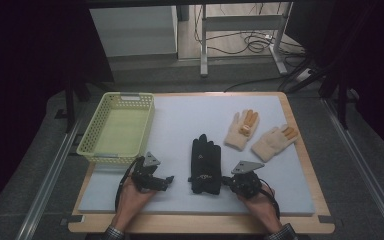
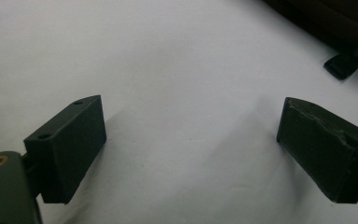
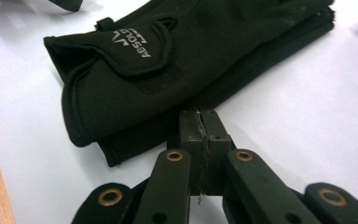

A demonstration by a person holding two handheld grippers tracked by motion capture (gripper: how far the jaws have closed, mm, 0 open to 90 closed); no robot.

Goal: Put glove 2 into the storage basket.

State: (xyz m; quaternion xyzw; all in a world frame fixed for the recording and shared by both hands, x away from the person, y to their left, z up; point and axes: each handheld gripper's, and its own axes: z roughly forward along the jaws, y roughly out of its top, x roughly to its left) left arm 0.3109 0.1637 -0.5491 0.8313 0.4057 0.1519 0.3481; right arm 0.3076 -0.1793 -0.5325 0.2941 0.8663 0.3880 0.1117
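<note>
Black gloves (image 1: 204,165), 2 stacked as a pair, lay mid-mat on the pale foam pad (image 1: 180,120), cuffs toward the person. Right gripper (image 3: 204,122) sat at the cuff edge w/ jaws together; they looked pressed on the cuff's rim, but whether fabric was actually pinched can't be told. Left gripper (image 2: 189,140) rested low on bare pad just left of the gloves, jaws wide apart, nothing betw. them. Both hands came in from the near edge, grippers pointing inward toward the gloves. Beyond to the right: 2 cream knit gloves (image 1: 260,134) w/ orange fingertips, side by side. Far left: 1 yellow-green mesh basket (image 1: 92,135). Nothing blocked the way
</note>
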